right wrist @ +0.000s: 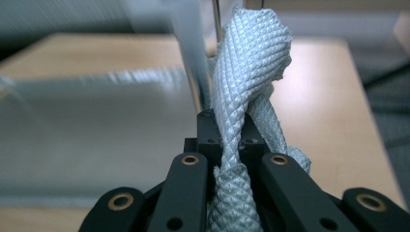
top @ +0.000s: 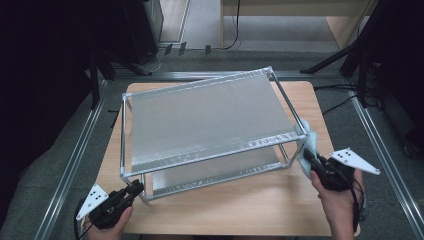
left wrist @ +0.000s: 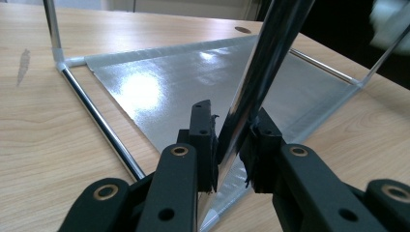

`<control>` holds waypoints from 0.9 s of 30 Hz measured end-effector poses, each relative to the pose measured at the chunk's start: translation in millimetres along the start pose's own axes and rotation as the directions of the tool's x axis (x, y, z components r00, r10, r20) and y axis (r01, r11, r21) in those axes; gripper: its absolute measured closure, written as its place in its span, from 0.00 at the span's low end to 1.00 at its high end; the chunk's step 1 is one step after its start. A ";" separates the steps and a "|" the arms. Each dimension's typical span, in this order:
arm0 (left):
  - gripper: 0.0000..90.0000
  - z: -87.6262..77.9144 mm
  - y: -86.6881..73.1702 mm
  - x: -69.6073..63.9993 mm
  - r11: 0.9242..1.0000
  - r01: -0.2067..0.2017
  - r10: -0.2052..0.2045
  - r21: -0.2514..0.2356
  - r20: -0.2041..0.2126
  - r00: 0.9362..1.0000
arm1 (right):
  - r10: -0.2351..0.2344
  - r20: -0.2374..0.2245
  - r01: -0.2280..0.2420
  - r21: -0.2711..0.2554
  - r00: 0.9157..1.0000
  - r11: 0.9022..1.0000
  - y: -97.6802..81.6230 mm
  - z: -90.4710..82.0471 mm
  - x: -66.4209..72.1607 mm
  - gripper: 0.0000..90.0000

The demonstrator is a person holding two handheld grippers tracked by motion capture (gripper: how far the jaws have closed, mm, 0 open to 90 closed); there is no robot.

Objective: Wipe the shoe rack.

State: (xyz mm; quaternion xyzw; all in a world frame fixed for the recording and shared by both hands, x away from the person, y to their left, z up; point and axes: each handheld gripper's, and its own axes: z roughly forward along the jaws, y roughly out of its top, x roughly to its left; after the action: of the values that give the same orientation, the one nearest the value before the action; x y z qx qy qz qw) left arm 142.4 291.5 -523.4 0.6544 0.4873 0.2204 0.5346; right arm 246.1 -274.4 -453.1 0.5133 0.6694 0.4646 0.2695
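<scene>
My left gripper (left wrist: pixel 231 145) clamps the shelf rack's (top: pixel 210 120) chrome post (left wrist: pixel 263 72); my right gripper (right wrist: pixel 227 145) pinches a grey waffle cloth (right wrist: pixel 246 72). No readable writing.

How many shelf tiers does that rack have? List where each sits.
2. The upper tier spans the top of the rack frame; the lower tier lies just above the table, largely hidden beneath the upper one.

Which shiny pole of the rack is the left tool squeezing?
The upright corner pole at the near-left corner of the rack. The left tool is clamped on it; the other corner poles stand free.
</scene>
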 end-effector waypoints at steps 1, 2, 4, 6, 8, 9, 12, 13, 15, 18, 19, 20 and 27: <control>0.85 0.0 0.0 0.8 1.000 0.004 -0.004 -0.002 -0.002 1.000 | -0.011 -0.006 0.010 -0.033 1.000 0.999 10.0 -5.4 3.9 0.93; 0.85 -0.3 -0.2 1.8 1.000 0.005 -0.005 -0.003 -0.001 1.000 | -0.053 0.035 0.056 -0.087 0.998 0.995 20.0 -12.0 13.5 0.93; 0.85 -0.6 -0.1 2.7 1.000 0.000 0.000 -0.002 -0.001 1.000 | -0.061 0.048 0.065 -0.099 0.997 0.993 17.1 -12.1 16.0 0.93; 0.85 -0.6 0.1 3.5 1.000 0.005 -0.005 -0.003 -0.004 1.000 | -0.025 0.048 0.028 -0.073 0.999 0.997 -7.8 0.8 15.5 0.93; 0.85 -0.4 0.3 4.0 1.000 0.005 -0.005 -0.001 -0.002 1.000 | -0.021 0.049 0.021 0.006 0.999 1.000 -28.5 13.8 11.8 0.93; 0.85 -0.3 0.6 3.9 1.000 0.007 -0.007 0.001 -0.005 1.000 | -0.014 0.039 0.012 0.043 0.999 0.999 -37.9 19.1 9.3 0.93; 0.85 0.4 0.9 3.8 1.000 0.011 -0.011 0.000 -0.008 1.000 | 0.001 0.036 -0.007 0.178 0.999 0.984 -56.3 34.3 4.8 0.93; 0.85 0.6 1.0 4.1 1.000 0.012 -0.012 -0.001 -0.007 1.000 | 0.001 0.036 -0.007 0.178 0.999 0.984 -56.3 34.3 4.8 0.93; 0.85 0.8 1.2 5.3 1.000 0.019 -0.019 0.000 0.002 1.000 | -0.017 0.035 0.009 0.216 0.999 0.976 -60.3 39.0 8.3 0.93; 0.84 1.2 2.4 7.8 1.000 0.026 -0.026 0.009 0.024 0.999 | -0.041 0.050 0.030 0.197 0.998 0.980 -52.6 34.1 16.6 0.93; 0.84 1.4 2.5 7.7 1.000 0.023 -0.024 0.010 0.025 0.999 | -0.037 0.041 0.030 0.163 0.998 0.986 -45.5 27.8 19.7 0.93; 0.84 1.5 2.6 7.8 1.000 0.017 -0.018 0.012 0.026 1.000 | -0.037 0.038 0.031 0.135 0.999 0.990 -40.5 22.9 22.0 0.93; 0.85 2.2 2.3 7.4 1.000 0.009 -0.010 0.010 0.026 1.000 | -0.142 -0.033 0.135 -0.153 0.989 0.979 -7.1 -17.7 56.1 0.92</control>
State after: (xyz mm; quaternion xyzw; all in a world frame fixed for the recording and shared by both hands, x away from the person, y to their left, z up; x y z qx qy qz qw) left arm 148.3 297.0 -523.8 0.6574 0.4846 0.2071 0.5387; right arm 209.8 -228.3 -445.5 0.4334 0.6724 0.5048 0.3242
